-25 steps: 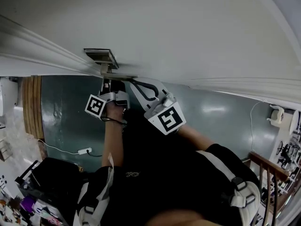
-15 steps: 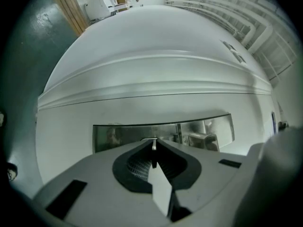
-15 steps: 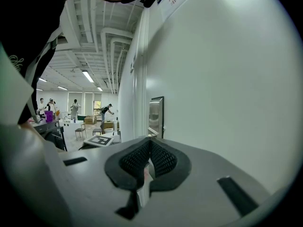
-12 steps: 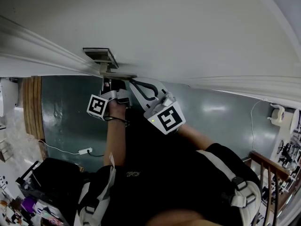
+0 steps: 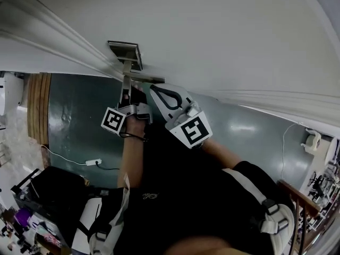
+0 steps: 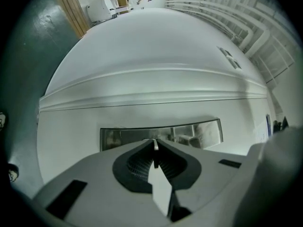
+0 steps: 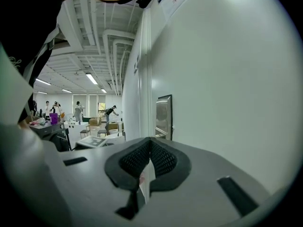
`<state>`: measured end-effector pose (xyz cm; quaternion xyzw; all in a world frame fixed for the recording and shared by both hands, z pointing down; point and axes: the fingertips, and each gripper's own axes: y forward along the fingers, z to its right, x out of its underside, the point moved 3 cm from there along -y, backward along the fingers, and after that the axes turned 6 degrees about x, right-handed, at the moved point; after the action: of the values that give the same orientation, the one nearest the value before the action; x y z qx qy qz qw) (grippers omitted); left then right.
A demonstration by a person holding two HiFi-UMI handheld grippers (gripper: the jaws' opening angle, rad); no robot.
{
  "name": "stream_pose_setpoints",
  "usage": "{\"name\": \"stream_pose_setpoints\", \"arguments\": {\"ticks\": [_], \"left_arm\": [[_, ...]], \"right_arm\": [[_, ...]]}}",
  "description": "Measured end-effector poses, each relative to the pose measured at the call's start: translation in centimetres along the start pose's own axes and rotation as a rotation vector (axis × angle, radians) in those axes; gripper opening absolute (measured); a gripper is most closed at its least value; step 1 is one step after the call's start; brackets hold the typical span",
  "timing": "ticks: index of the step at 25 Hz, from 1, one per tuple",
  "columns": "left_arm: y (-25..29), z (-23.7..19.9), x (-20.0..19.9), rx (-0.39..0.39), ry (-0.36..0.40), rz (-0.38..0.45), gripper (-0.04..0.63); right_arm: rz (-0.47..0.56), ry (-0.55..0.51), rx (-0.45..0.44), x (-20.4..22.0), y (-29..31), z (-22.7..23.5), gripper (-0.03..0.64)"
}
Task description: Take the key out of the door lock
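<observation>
The white door (image 5: pixel 212 31) carries a metal lock plate (image 5: pixel 125 53), also seen as the lock plate (image 6: pixel 161 132) straight ahead in the left gripper view. My left gripper (image 5: pixel 127 81) points at that plate. Its jaws are shut on a thin silver key (image 6: pixel 155 151) that stands edge-on between the pads; whether its tip is still in the lock I cannot tell. My right gripper (image 5: pixel 151 88) is beside it at the door, shut with nothing visibly held. From the right gripper (image 7: pixel 150 144) the lock plate (image 7: pixel 164 117) shows side-on.
A dark green floor (image 5: pixel 79 126) lies below, with a white power strip (image 5: pixel 93 162) and its cable. A wooden panel (image 5: pixel 37 108) stands at the left and a stair railing (image 5: pixel 300 201) at the right. Several people (image 7: pixel 78 110) move about far off in the hall.
My left gripper has drawn back a little from the lock plate, still shut. The right gripper has stayed in place. The head view has tilted slightly.
</observation>
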<state>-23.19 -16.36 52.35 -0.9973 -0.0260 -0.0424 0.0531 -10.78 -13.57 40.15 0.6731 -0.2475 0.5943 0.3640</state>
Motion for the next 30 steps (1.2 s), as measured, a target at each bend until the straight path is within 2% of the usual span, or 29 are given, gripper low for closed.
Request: {"name": "stream_pose_setpoints", "arguments": {"ticks": [7,20,23,26,30], "left_arm": [[-1.7,0.6,0.4,-0.006,-0.002,0.000,0.035],[-6.7,3.5,2.9,-0.016,0.086,0.052,0.035],[-8.0,4.4,4.3,-0.040,0.149,0.046,0.035],[-9.6,5.4,5.6,-0.087,0.261,0.031,0.035],[-11.3,7.0,6.8,-0.135,0.532,-0.022,0.035]], "right_arm": [[0.005,-0.005,-0.042,0.1,-0.3,-1.1,0.008],[0.025,0.015,-0.151,0.4,-3.3,-1.3,0.008],[0.026,0.026,-0.178,0.7,-4.4,-0.9,0.008],[0.026,0.034,-0.205,1.0,-5.7,-0.7,0.008],[0.019,0.020,-0.224,2.3,-7.1,-0.2,0.008]]}}
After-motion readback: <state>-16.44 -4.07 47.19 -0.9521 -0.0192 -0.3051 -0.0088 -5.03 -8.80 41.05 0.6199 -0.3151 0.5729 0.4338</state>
